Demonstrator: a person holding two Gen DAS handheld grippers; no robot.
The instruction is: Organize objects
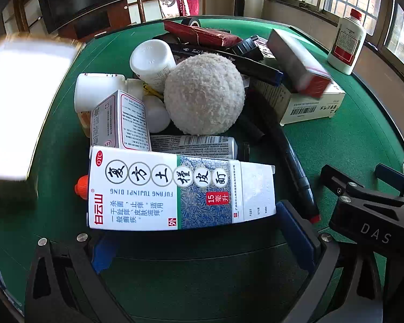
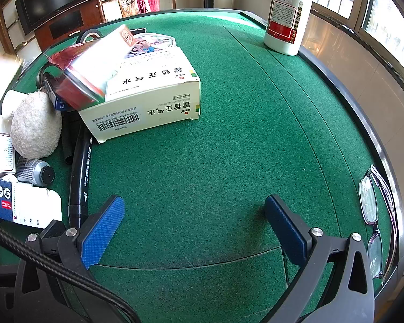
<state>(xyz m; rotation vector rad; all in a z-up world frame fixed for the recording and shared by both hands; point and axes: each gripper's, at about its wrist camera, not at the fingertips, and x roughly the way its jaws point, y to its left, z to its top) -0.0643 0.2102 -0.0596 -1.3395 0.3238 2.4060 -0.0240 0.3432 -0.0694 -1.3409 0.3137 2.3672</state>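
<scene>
A pile of objects lies on the green felt table (image 2: 229,134). Nearest is a white and blue medicine box (image 1: 180,191) lying across the gap of my left gripper (image 1: 194,235). Its jaws stand wide and open, the left pad partly hidden under the box. Behind the box are a grey tube (image 1: 194,145), a small pink-edged box (image 1: 121,121), a fuzzy white ball (image 1: 204,91), white bottles (image 1: 152,59) and black markers (image 1: 291,161). A motion-blurred red and white box (image 2: 94,64) is over a large white carton (image 2: 148,99). My right gripper (image 2: 195,202) is open over bare felt.
A white bottle with a red cap (image 2: 285,13) stands at the far right edge. Folded glasses (image 2: 374,215) lie by the right rim. A blurred white shape (image 1: 13,107) fills the left side. Beyond the table are a TV and a wooden chair.
</scene>
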